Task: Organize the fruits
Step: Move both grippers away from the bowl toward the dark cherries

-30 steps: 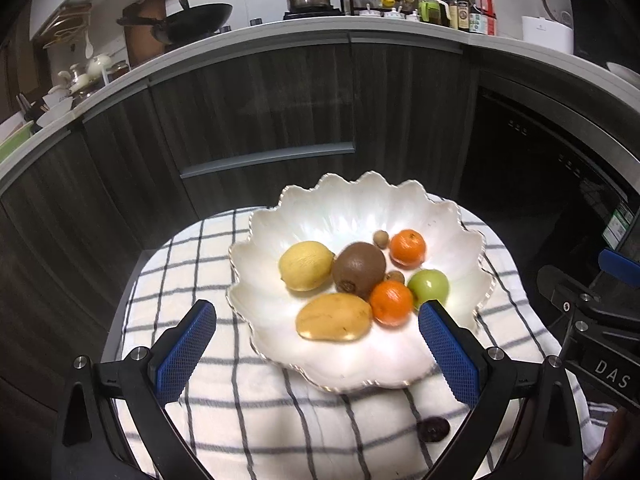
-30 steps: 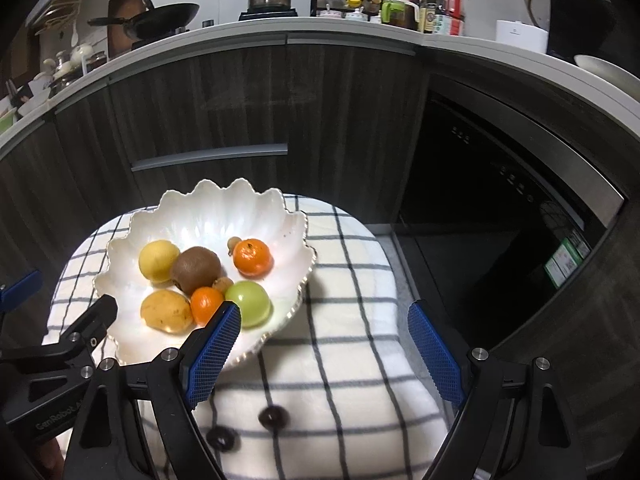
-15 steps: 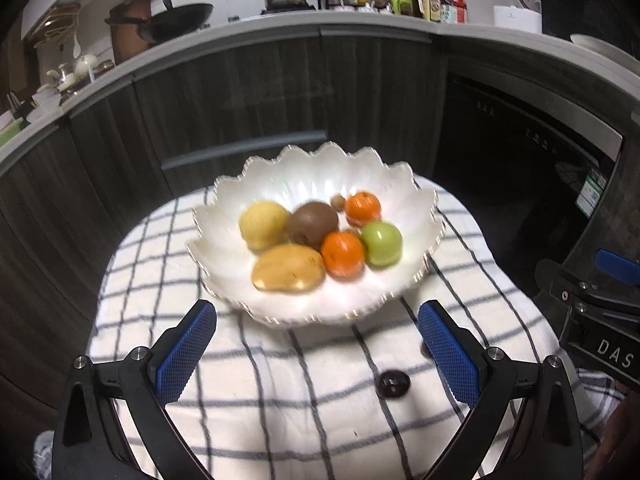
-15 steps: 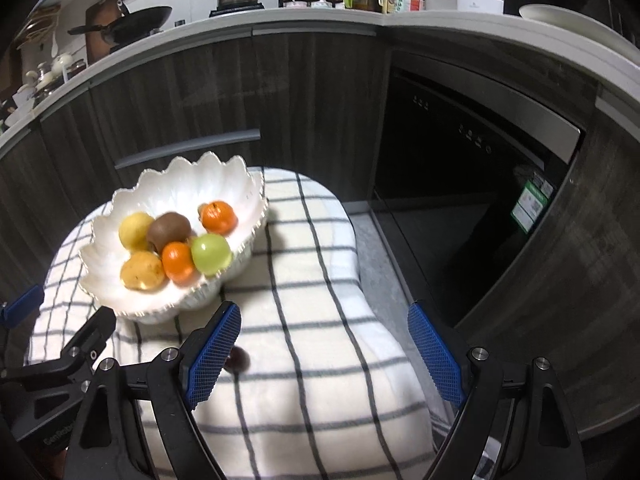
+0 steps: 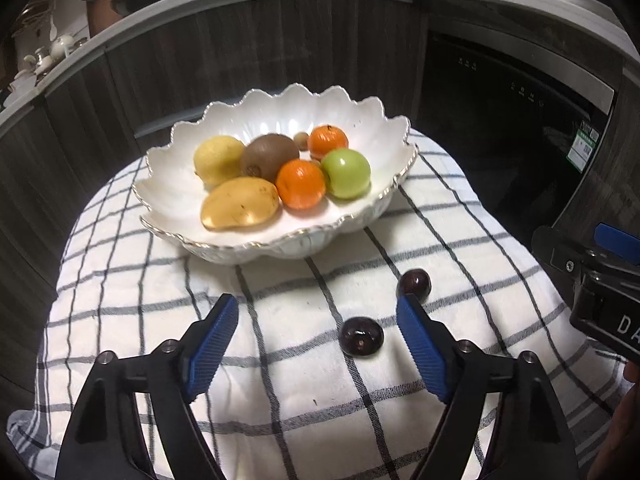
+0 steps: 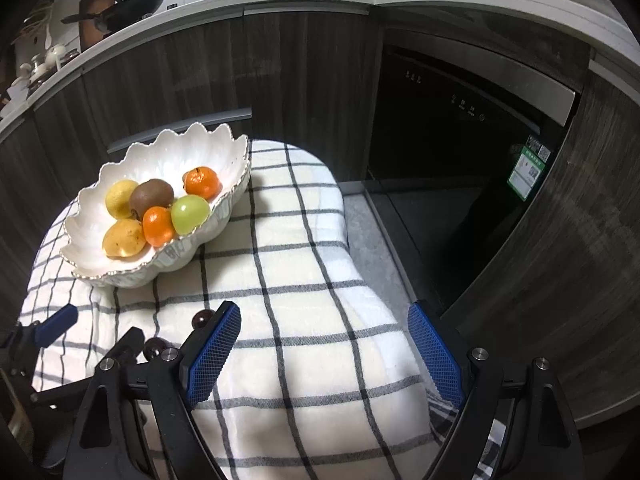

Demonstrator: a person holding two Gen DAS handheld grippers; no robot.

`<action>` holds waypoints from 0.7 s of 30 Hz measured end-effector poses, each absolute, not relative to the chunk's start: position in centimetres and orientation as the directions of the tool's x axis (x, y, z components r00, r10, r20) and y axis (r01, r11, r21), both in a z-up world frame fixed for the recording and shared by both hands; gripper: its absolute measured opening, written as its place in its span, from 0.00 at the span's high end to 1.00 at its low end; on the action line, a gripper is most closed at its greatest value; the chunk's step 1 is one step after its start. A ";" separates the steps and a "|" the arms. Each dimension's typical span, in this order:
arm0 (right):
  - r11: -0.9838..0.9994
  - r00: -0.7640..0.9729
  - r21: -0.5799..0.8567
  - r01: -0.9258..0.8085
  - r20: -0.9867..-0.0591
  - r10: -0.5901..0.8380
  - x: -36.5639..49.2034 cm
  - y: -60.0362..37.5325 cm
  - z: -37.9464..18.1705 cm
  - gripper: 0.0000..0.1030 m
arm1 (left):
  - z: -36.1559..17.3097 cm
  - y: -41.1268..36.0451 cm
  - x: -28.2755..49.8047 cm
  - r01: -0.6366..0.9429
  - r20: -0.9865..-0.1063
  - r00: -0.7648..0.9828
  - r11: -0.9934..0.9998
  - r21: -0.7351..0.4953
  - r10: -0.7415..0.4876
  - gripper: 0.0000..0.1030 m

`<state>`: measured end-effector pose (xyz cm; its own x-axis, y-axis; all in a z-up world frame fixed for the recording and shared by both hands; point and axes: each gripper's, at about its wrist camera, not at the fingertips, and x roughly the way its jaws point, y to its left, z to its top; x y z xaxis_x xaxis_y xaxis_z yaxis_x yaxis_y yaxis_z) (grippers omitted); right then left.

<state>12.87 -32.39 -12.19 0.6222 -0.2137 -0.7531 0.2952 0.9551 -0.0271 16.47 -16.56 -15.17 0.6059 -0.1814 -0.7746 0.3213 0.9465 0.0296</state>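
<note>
- My left claw (image 5: 318, 320) points down at the checked cloth (image 5: 280, 380). Its jaws are closing, but the blue pads (image 5: 214, 344) are not yet pressing on anything.
- A dark round fruit (image 5: 361, 336) lies on the cloth between my left jaws, nearer to the right pad and not touching it.
- A second dark fruit (image 5: 414, 283) lies just beyond the tip of the right pad of my left claw, outside the jaws. I cannot tell if it touches the tip.
- The white scalloped bowl (image 5: 256, 248) stands on the cloth ahead of my left claw, apart from both dark fruits.
- In the bowl are a lemon (image 5: 218, 160), a kiwi (image 5: 269, 157), a yellow mango (image 5: 240, 204), two oranges, the nearer one (image 5: 300, 184) and the farther one (image 5: 329, 142), a green apple (image 5: 347, 173) and a small brown fruit (image 5: 301, 139) at the back. They lie close together, most of them touching a neighbour.
- My right claw (image 6: 324, 334) has its jaws wide apart, and only bare cloth is between them.
- From my right claw, the bowl is ahead and to the left. The two dark fruits are just left of its left pad (image 6: 212, 354), and the nearer one is partly hidden behind the black frame.
- My left claw appears at the lower left edge of the right wrist view.
</note>
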 end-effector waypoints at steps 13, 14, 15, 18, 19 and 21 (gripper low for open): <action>0.958 0.602 -0.006 0.286 -0.777 -0.185 13.0 -32.7 -13.8 0.16 | -17.8 -18.3 16.5 0.378 -0.809 0.553 0.925 0.032 -0.198 0.41; 0.958 0.602 -0.007 0.286 -0.777 -0.185 13.0 -32.7 -13.8 0.16 | -18.0 -18.5 16.6 0.382 -0.812 0.548 0.923 0.032 -0.199 0.42; 0.958 0.600 -0.008 0.286 -0.778 -0.185 13.1 -32.6 -13.9 0.16 | -18.3 -18.7 16.6 0.386 -0.816 0.544 0.922 0.033 -0.198 0.43; 0.959 0.597 -0.012 0.282 -0.781 -0.186 13.1 -32.5 -14.0 0.16 | -18.8 -18.9 16.7 0.393 -0.821 0.537 0.919 0.038 -0.195 0.47; 0.960 0.596 -0.013 0.281 -0.781 -0.186 13.2 -32.5 -14.1 0.16 | -19.0 -19.0 16.7 0.395 -0.823 0.534 0.918 0.039 -0.195 0.50; 0.960 0.594 -0.018 0.279 -0.783 -0.187 13.2 -32.4 -14.1 0.16 | -19.3 -19.2 16.8 0.399 -0.827 0.529 0.916 0.042 -0.192 0.51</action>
